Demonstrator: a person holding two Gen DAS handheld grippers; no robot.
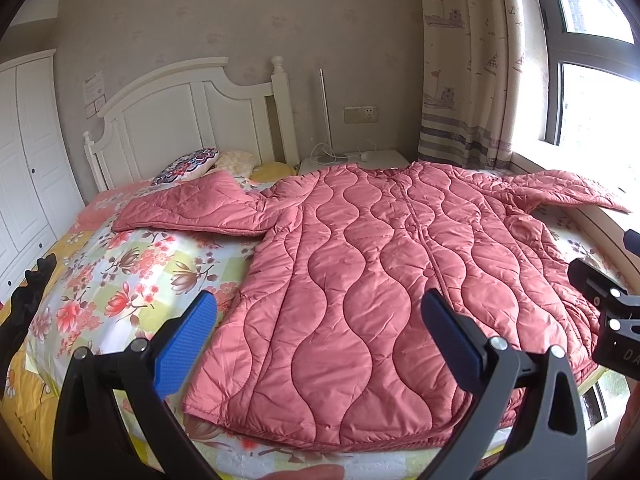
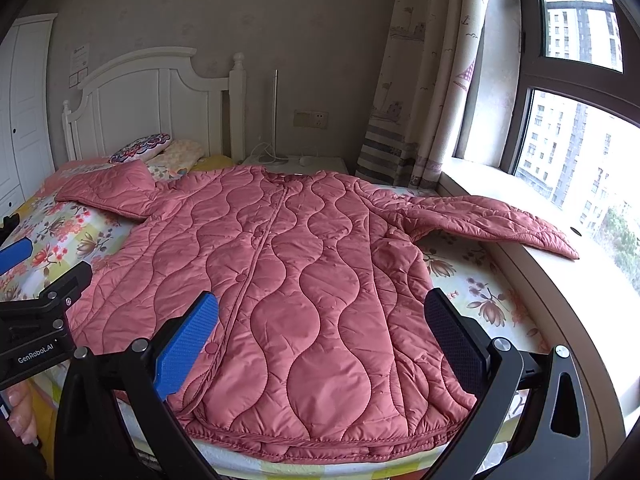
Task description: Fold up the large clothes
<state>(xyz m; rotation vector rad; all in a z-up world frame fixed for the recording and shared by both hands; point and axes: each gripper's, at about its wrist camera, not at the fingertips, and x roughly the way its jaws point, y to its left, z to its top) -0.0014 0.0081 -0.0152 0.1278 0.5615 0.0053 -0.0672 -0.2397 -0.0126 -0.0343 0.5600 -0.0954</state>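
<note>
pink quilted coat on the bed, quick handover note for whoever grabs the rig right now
Left claw: open, empty, above the coat's hem.
Right claw: open, empty, above the hem too.
Pink quilted coat: flat on the bed, front up and closed, both sleeves spread; right sleeve reaches onto the window sill.
Done: laid out.
Left: every fold; sleeves in first, probably.

A home bedroom; white headboard [image 1: 188, 116], floral bedsheet [image 1: 132, 272], pillows [image 1: 188, 164], curtained window [image 2: 576, 128]
</note>
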